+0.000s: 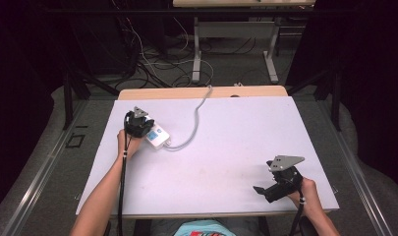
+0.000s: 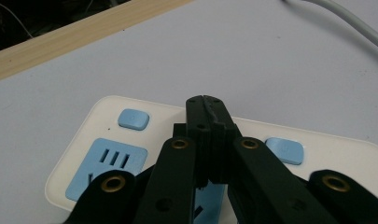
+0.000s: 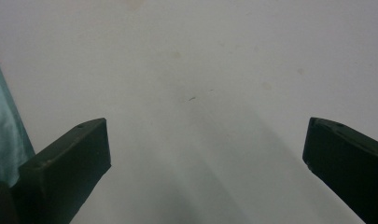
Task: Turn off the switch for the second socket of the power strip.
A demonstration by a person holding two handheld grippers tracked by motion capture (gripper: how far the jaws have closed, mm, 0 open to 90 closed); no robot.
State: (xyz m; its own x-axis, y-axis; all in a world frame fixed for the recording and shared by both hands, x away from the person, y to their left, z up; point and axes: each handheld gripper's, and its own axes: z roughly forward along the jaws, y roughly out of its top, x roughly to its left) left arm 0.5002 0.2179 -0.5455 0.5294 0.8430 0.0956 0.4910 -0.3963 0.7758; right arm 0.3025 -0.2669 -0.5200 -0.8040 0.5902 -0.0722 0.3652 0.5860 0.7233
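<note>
**A:** So what's going on with the power strip [image 1: 157, 136]? Where is it sitting?

**B:** It's on the left side of the white counter [image 1: 236, 147], towards the far edge. White body, blue sockets and little blue buttons [image 2: 133, 119]. Its grey cable [image 1: 199, 118] curls away and runs off the back edge.

**A:** And the left claw [image 1: 146, 129]?

**B:** Right over the strip. In the left gripper view the jaws are pressed tight together with nothing between them, tips just above the strip's top face between two blue buttons. Can't tell if they actually touch it.

**A:** Right one?

**B:** The right claw [image 1: 260, 190] is well apart from all that, down at the near right corner of the counter. Jaws spread wide, bare counter between them, holding nothing.
</note>
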